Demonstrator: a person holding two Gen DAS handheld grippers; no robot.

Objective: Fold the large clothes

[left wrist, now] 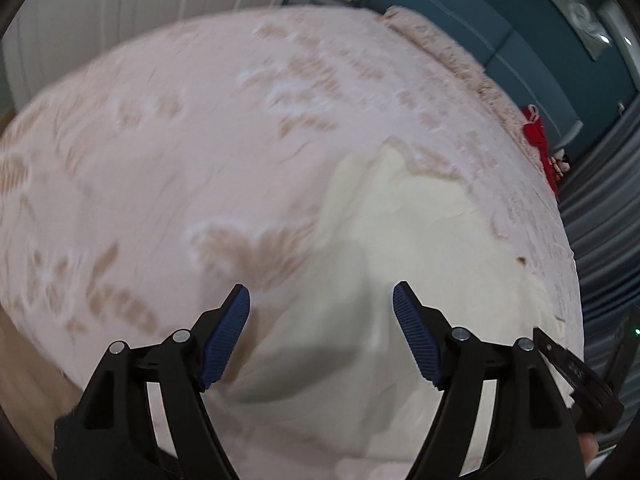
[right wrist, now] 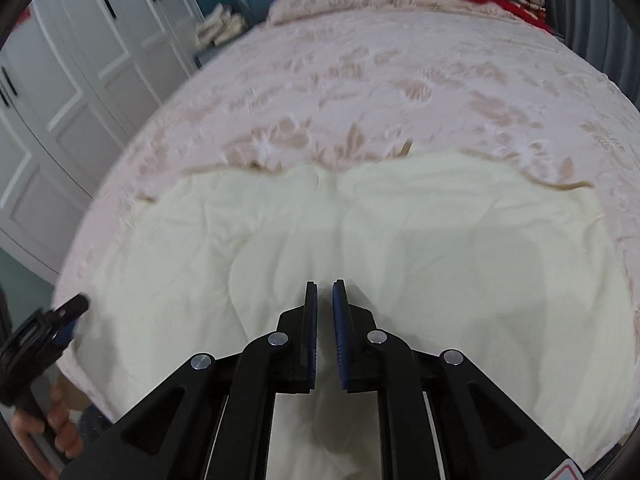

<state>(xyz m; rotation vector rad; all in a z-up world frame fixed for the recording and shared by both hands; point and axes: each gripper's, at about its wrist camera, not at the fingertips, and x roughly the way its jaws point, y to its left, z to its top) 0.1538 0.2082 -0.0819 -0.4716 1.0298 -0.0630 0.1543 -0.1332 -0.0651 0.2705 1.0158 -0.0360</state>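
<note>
- Left wrist view: the left gripper (left wrist: 321,300) stands wide open, its two blue pads (left wrist: 224,336) far apart, and nothing is between them. It hangs above the near left part of the cream garment (left wrist: 400,232), which lies on the pink floral bedspread (left wrist: 180,140). The picture is blurred, so I cannot tell exactly where the cloth edge runs here. At the right border a part of the other tool shows.
- Right wrist view: the right gripper (right wrist: 325,308) is nearly closed, with only a thin gap between the pads, and no cloth is in it. The cream garment (right wrist: 440,240) is spread flat over the near part of the bedspread (right wrist: 360,80), with its far edge wavy and a seam down the middle. At the left border the left gripper (right wrist: 70,312) shows near the left edge of the garment, with the hand (right wrist: 52,432) holding its handle.
- In my judgement the step is to take the two near corners before a fold. To do it well, the right claw should open first, each claw should pinch only the garment and not the bedspread under it, and both should lift together so the fold line stays straight.
</note>
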